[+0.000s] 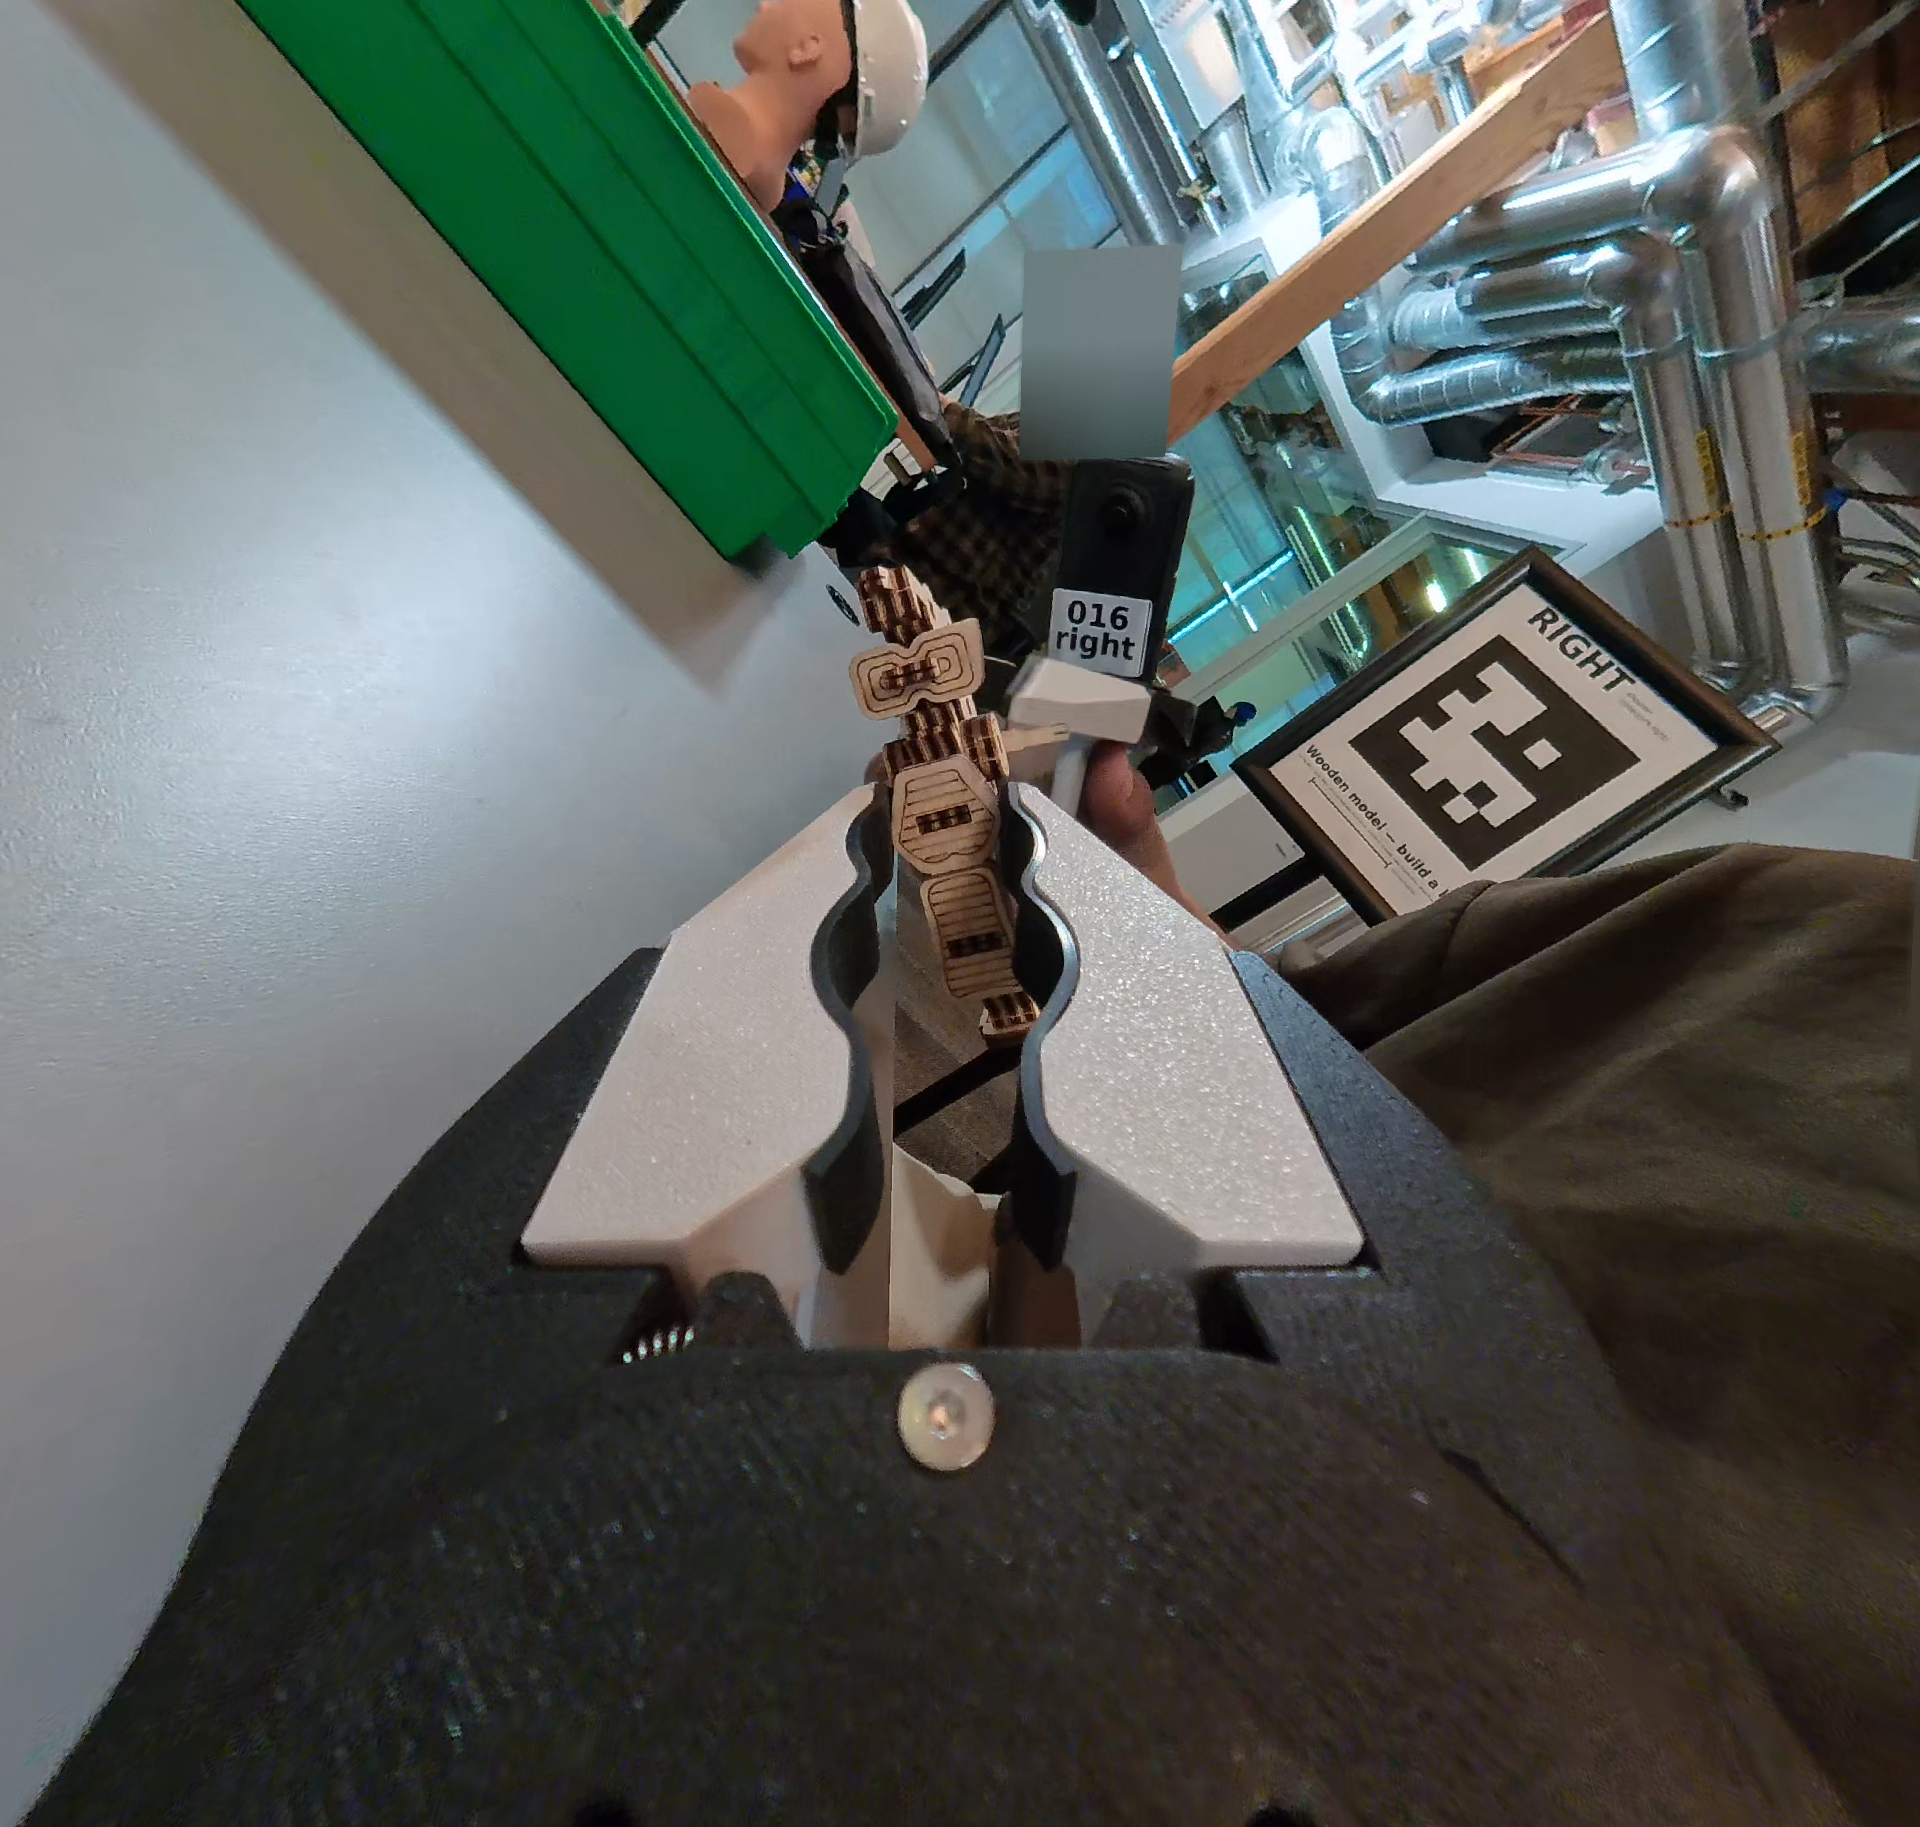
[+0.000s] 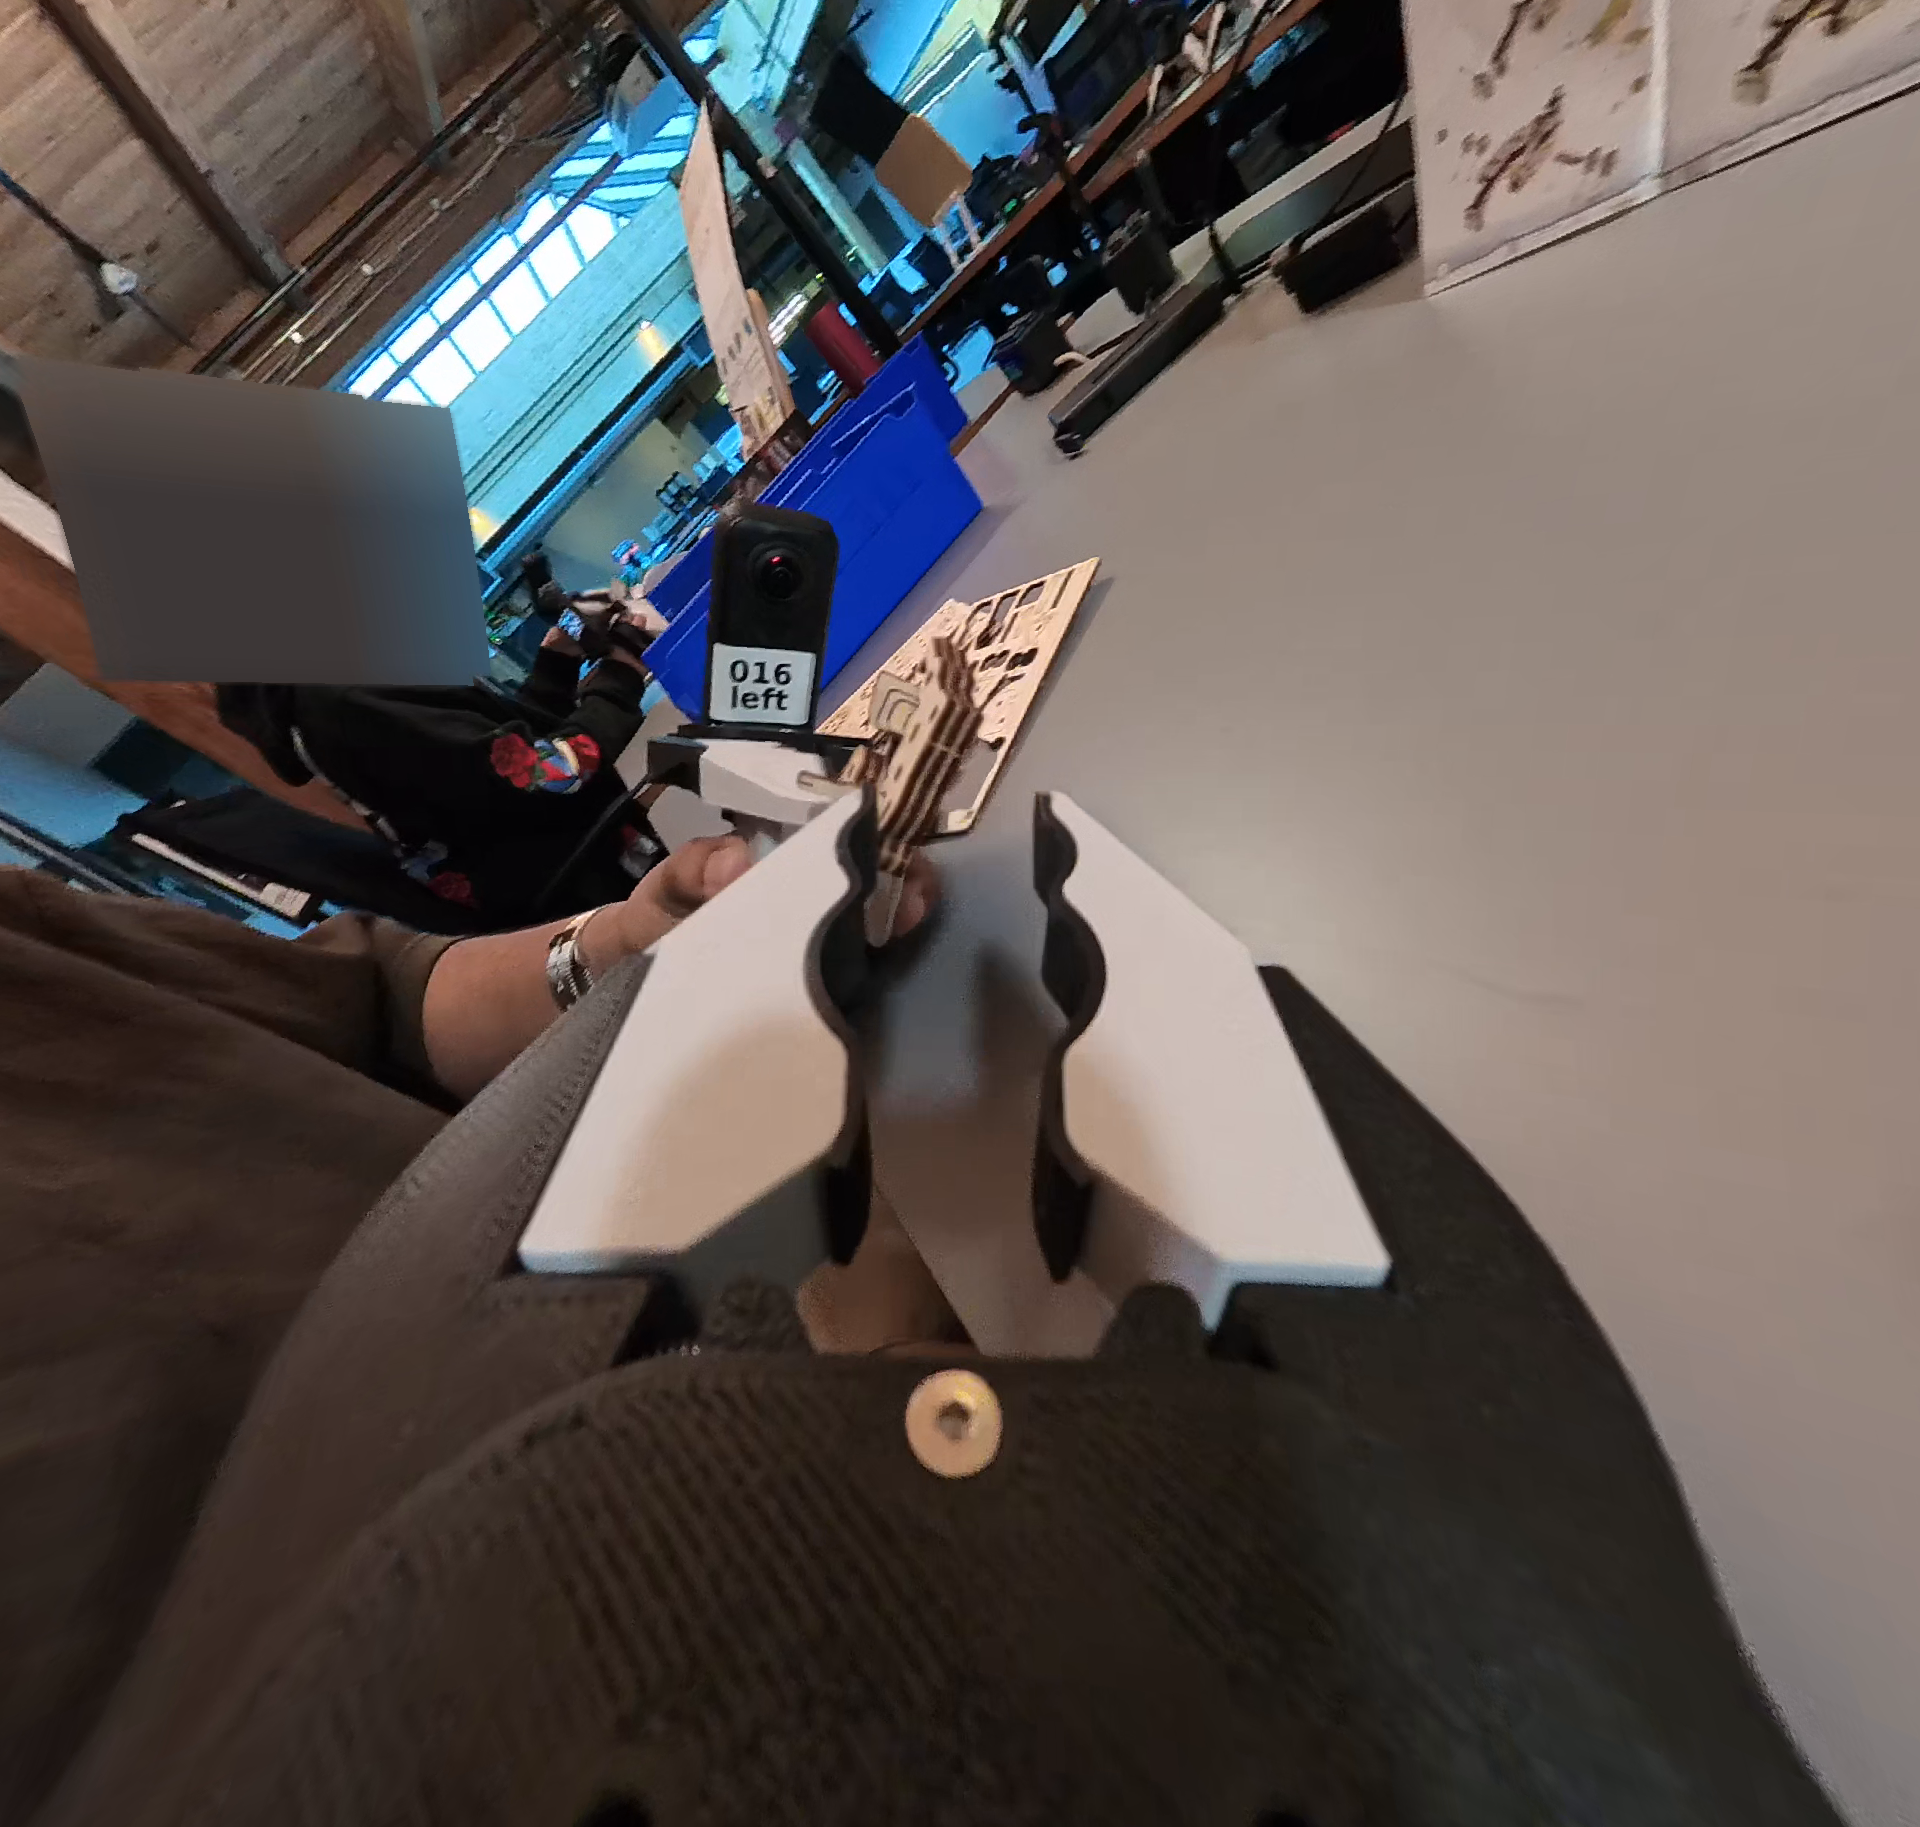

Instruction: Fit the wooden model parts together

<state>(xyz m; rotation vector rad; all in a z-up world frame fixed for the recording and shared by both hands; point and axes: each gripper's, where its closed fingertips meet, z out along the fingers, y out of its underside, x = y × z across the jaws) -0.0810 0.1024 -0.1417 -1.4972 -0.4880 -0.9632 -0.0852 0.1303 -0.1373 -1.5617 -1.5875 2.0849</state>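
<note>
A layered, laser-cut wooden model [image 1: 940, 821] stands up between the fingers of my left gripper [image 1: 943, 811], which is shut on its lower part. Its upper end sticks out past the fingertips. My right gripper [image 2: 951, 811] is open with a wide gap, and the grey table [image 2: 1455, 738] shows between its fingers. The model [image 2: 925, 749] lies just beyond the right gripper's left fingertip; I cannot tell if they touch. The left gripper [image 2: 800, 780] shows behind the model in the right wrist view. The right gripper [image 1: 1039, 733] shows behind the model in the left wrist view.
A wooden sheet with cut-out holes [image 2: 997, 634] lies flat on the table past the model. A blue crate [image 2: 862, 530] stands behind it, a green crate [image 1: 540, 219] at the table's far side. A framed sign with a black-and-white marker [image 1: 1486, 749] stands nearby. Printed sheets [image 2: 1662, 42] stand at the table's end. The grippers are tip to tip, or close to it.
</note>
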